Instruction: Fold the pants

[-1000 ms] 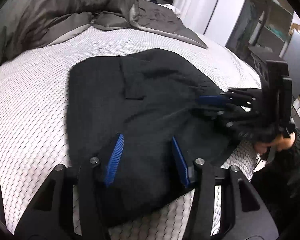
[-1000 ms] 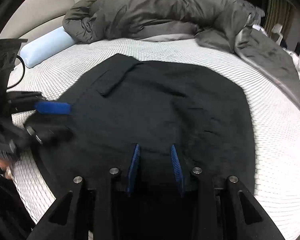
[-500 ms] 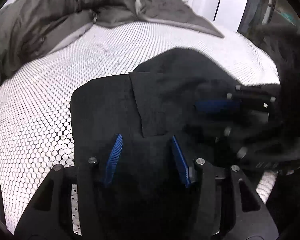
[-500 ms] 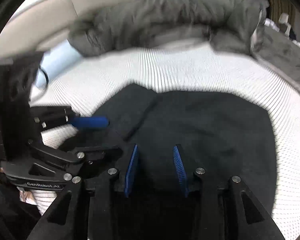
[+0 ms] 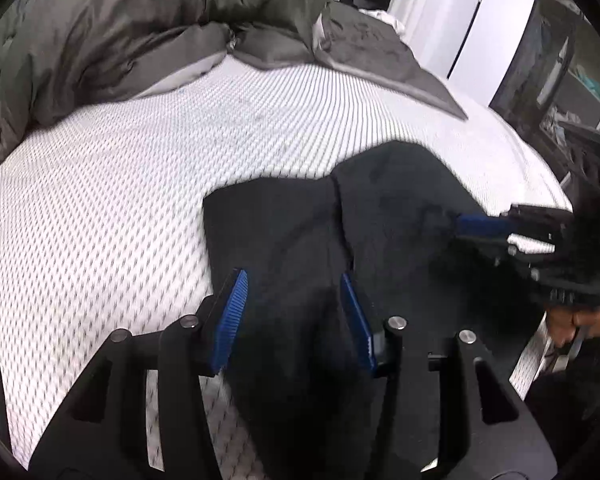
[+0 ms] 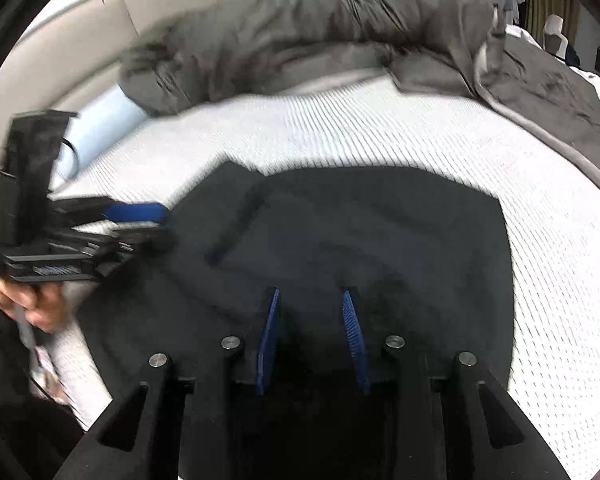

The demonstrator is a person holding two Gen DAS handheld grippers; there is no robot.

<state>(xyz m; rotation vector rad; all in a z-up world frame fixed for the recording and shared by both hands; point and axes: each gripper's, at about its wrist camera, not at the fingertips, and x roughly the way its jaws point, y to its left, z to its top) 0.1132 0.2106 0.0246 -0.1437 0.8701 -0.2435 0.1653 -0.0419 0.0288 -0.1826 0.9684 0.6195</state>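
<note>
Both grippers have carried the near edge of the black, soft-woven pants [image 5: 400,248] up and forward since the earlier pictures, so less of the garment lies spread on the white honeycomb-textured mattress [image 5: 100,220].

Left wrist view: the left gripper [image 5: 296,316] has dark cloth bunched between its blue ribbed pads [image 5: 230,316], clenched on a thick fold of it. Off to the side, the right gripper [image 5: 488,236] comes in across the far corner, a hand [image 5: 576,320] behind it. A crumpled grey-brown duvet [image 5: 140,28] lies heaped well beyond.

Right wrist view: the right gripper [image 6: 312,340] has fabric between its narrow-set pads, whose jaws have just closed a little; it appears to be grasping the pants [image 6: 380,240], though the dark cloth hides the contact. The left gripper [image 6: 140,220] holds the other corner, near a pale blue cylindrical bolster [image 6: 100,128].

To do this fold well, I judge both corners should travel at the same height and pace, keeping the lifted edge taut and straight between them, then be laid squarely onto the far edge before either lets go. Uneven travel would likely skew the fold; a slack grip could drop a layer.
</note>
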